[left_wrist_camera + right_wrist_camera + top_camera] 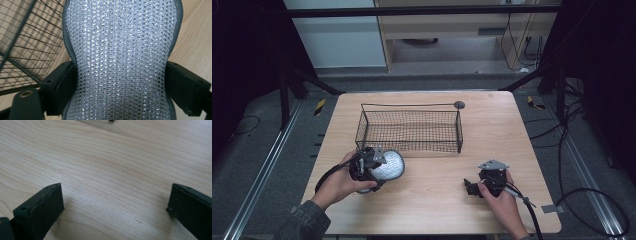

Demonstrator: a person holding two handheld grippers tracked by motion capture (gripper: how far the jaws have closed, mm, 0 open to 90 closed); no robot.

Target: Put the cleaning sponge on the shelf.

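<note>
Left gripper [371,161] has its fingers [61,85] clamped on the silver mesh pouch [122,60], one pad on each long edge. In the left gripper view the pouch is pinched in at the waist where the pads press, so it bulges wider above the grip. Grey stitched trim runs down both sides, shiny woven face toward the camera.

High view: pouch [388,165] sits at the front-left of the counter [437,200], just in front of the near-left corner of the black wire basket [409,131]. Can't tell if it's touching the wood or clear of it. Basket wires show just to the left of the pouch in the left gripper view [22,45].

Right gripper [477,186] is well apart at the front-right, low over the counter. Its fingers [42,207] stand wide apart with bare wood [112,170] between them, gripping nothing.
</note>
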